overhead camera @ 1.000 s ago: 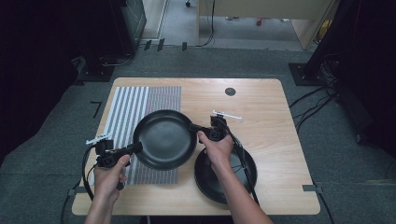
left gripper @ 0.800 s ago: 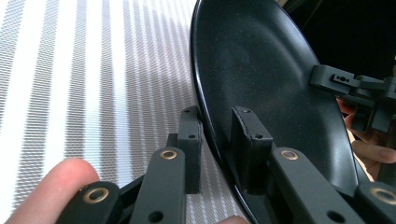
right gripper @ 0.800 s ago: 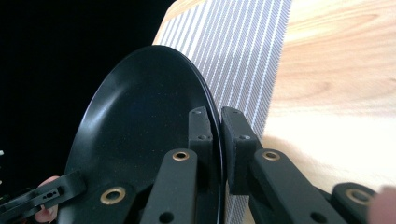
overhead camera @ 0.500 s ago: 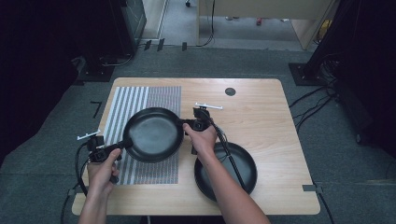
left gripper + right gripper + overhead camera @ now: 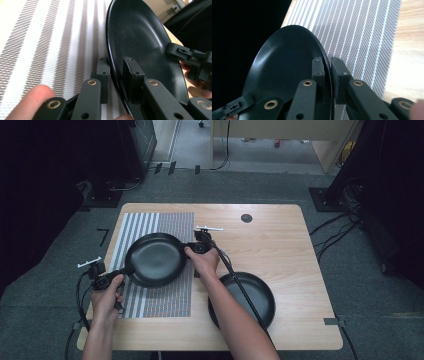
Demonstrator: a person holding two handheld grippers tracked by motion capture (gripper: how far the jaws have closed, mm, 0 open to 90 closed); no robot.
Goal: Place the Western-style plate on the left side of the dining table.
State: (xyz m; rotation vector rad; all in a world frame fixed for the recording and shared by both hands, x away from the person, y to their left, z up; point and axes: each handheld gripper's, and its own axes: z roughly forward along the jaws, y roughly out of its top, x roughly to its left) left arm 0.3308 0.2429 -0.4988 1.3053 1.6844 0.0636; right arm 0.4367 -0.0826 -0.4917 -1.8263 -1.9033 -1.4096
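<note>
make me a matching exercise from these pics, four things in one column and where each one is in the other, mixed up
Things:
1. left hand-held gripper
2. right hand-held gripper
3. second black plate
4. striped mat

Places:
A. flat on the bare wood at the table's near right
B. shut on the carried black plate's rim at the side near the table's middle
C. spread over the table's left part, under the carried black plate
D. shut on that plate's rim at its near left side

Pairs: 1-D, 2-B, 3-A, 4-C
</note>
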